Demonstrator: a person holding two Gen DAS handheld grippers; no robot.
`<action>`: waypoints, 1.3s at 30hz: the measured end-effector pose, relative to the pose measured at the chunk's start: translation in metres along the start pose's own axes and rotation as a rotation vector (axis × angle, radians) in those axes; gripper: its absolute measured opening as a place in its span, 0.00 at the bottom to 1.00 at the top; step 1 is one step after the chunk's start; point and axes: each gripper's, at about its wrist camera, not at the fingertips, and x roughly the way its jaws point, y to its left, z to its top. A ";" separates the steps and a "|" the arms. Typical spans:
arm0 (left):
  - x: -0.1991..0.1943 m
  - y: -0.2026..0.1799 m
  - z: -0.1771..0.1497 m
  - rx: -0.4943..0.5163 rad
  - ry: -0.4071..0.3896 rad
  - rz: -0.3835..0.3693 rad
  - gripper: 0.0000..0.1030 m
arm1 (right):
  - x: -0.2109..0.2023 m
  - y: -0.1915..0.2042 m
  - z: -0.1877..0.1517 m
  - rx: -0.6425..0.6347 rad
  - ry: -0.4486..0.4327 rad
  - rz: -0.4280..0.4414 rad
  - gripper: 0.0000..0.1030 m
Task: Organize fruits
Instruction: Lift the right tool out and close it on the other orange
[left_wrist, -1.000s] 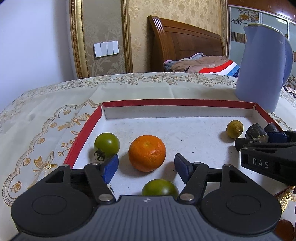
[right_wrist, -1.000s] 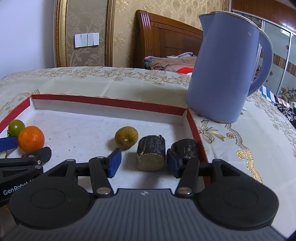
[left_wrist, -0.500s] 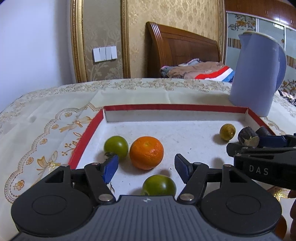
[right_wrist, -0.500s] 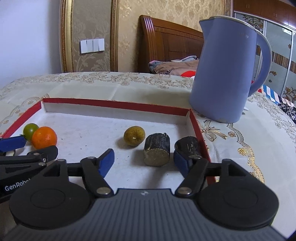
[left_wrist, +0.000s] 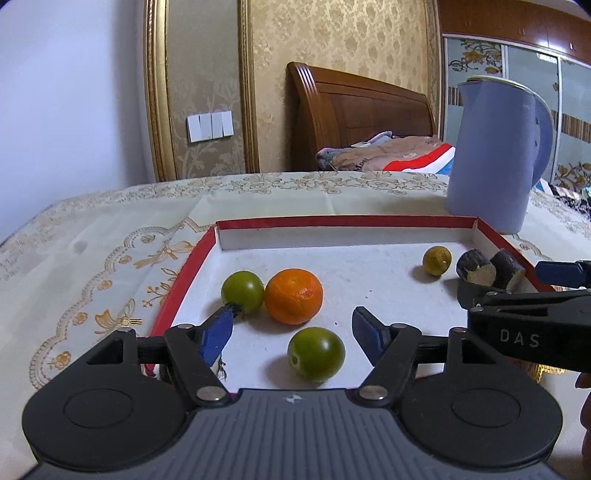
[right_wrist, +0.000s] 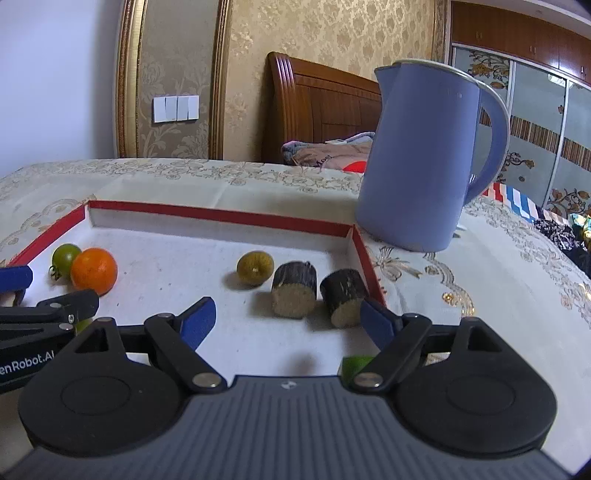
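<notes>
Flanking nothing, both tools (left_wrist: 291, 326) (right_wrist: 286, 317) gape over tray (left_wrist: 343, 221).

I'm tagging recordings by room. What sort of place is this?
Most likely a home bedroom: a carved wooden headboard with folded bedding stands behind the embroidered cream tablecloth, and a patterned sliding wardrobe fills the right wall.

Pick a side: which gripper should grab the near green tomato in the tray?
Left. The left gripper is open with the near green tomato almost centred between its fingers. The right gripper is also open but faces the two dark cut pieces at the tray's right end.
</notes>
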 end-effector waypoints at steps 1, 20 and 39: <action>-0.003 -0.001 -0.001 0.003 -0.004 0.000 0.69 | -0.002 -0.001 -0.001 0.006 -0.001 0.002 0.82; -0.049 0.029 -0.018 -0.139 -0.059 0.016 0.74 | -0.076 -0.038 -0.048 0.137 -0.032 0.092 0.89; -0.048 0.030 -0.019 -0.144 -0.036 0.000 0.74 | -0.090 -0.007 -0.062 0.029 0.020 0.183 0.89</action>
